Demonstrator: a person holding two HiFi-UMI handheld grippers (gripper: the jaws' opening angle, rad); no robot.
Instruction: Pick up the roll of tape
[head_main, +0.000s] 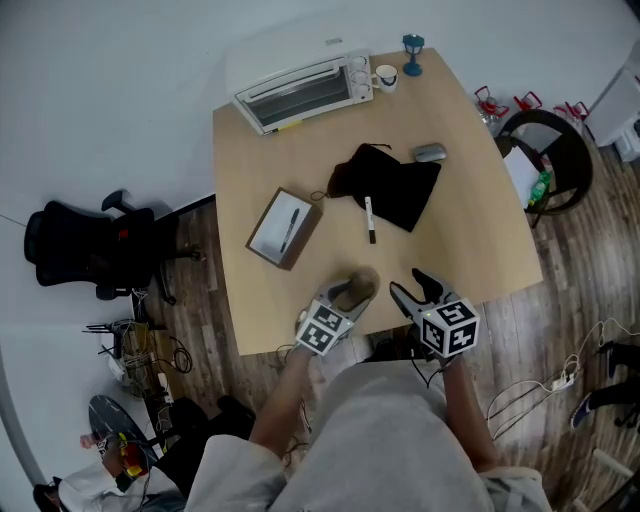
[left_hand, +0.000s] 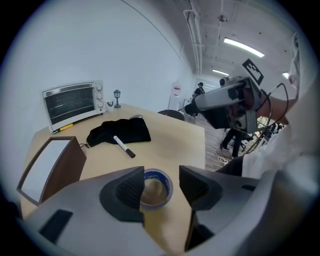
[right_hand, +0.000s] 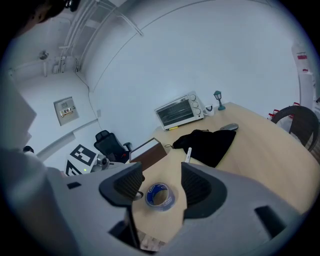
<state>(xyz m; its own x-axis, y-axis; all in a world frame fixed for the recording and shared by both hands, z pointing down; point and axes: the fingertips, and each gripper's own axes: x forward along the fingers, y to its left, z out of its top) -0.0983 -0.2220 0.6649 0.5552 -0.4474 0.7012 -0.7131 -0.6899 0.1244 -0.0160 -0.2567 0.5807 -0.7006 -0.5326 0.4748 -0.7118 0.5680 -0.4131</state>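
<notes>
Blue roll of tape (left_hand: 155, 190) is lying flat by the near edge of the table (head_main: 470, 230) between the spread jaws of the left hand-held gripper (left_hand: 161, 180), the right hand-held gripper (right_hand: 161, 177) hanging open to its right, and an off-centre squeeze is likely risking nudging it over that edge.

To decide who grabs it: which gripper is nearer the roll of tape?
Left. The left gripper hangs right over the roll of tape, with its open jaws on either side of it. The right gripper, also open, is off to the tape's right, clear of it.
</notes>
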